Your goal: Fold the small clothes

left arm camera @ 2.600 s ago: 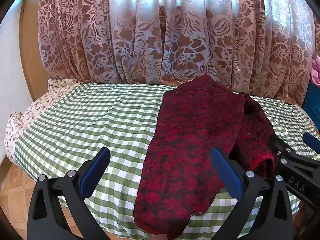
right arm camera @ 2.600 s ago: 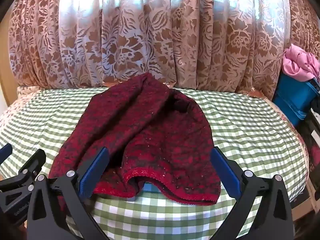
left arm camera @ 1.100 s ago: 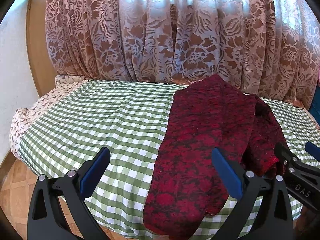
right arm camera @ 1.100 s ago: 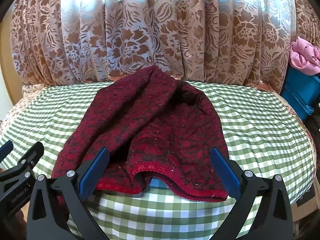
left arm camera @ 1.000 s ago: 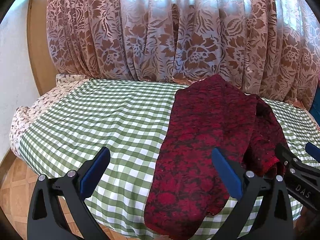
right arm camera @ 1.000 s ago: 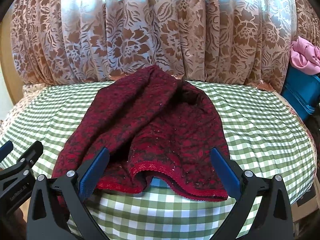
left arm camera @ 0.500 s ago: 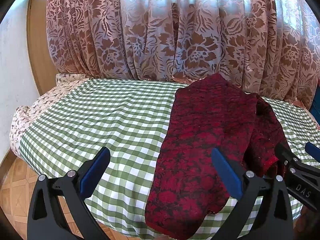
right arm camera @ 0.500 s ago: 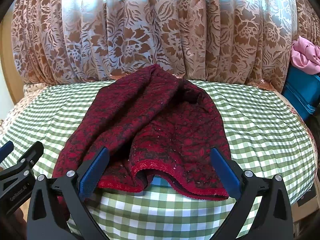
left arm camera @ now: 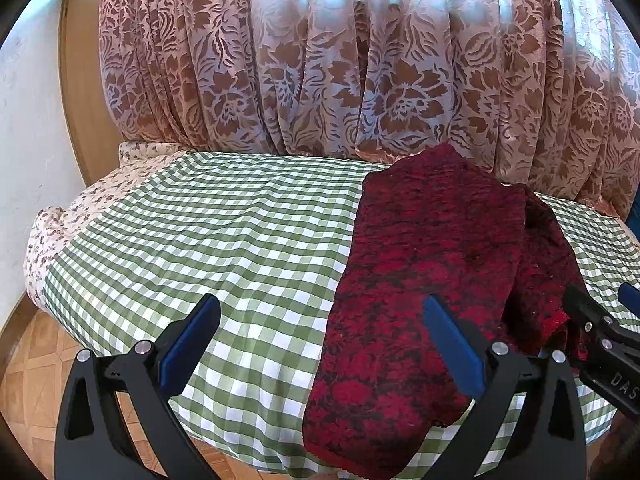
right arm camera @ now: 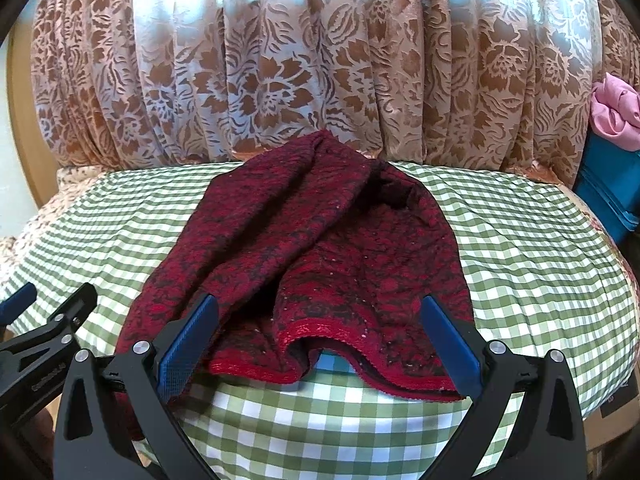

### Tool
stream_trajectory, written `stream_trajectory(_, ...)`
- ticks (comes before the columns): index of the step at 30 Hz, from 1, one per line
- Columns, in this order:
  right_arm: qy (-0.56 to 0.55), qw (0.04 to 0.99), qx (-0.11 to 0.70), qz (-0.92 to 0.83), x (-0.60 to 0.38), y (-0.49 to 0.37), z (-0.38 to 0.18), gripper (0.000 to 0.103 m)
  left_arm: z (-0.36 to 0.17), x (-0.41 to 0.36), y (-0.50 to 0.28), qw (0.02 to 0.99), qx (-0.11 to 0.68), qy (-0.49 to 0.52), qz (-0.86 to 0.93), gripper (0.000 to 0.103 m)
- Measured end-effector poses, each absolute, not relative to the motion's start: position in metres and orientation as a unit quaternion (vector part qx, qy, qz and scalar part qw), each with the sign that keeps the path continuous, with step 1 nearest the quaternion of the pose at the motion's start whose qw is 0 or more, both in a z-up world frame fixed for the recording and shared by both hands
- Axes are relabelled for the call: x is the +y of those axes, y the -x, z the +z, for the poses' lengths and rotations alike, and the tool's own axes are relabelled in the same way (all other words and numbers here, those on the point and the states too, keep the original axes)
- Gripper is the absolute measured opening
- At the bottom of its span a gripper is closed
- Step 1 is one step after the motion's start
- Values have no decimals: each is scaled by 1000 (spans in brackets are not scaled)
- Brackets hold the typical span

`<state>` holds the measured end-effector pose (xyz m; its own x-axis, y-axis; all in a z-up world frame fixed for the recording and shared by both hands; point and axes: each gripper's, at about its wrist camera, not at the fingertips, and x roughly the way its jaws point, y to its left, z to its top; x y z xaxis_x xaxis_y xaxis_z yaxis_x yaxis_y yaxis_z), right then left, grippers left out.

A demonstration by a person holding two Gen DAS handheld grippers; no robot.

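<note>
A dark red patterned knit garment (left arm camera: 432, 272) lies rumpled on the green-checked tablecloth (left arm camera: 224, 232), its near end hanging over the front edge. In the right wrist view the garment (right arm camera: 320, 248) fills the middle, with a red hem curling up at the front. My left gripper (left arm camera: 320, 344) is open, hovering over the front edge with its right finger above the garment's left part. My right gripper (right arm camera: 318, 344) is open too, its fingers straddling the raised hem without touching it. Each gripper shows at the side of the other's view.
A brown floral curtain (left arm camera: 360, 80) hangs right behind the table. A blue bin (right arm camera: 612, 184) with pink cloth (right arm camera: 612, 112) stands at the far right. A floral undercloth (left arm camera: 80, 216) shows at the table's left end, above tiled floor (left arm camera: 32, 380).
Both grippers have crept slightly forward and left relative to the garment over the last seconds. The front hem has lifted and curled a little more. Both grippers stay open.
</note>
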<state>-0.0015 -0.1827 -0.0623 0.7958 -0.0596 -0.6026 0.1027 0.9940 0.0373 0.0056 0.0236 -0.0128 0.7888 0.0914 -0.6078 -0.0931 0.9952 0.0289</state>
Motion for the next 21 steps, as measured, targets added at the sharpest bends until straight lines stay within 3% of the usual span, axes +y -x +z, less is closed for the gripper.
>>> stream_trajectory(21, -103, 937, 335, 0, -205, -12, -64, 100, -36, 35, -17, 934, 356, -30, 3, 100)
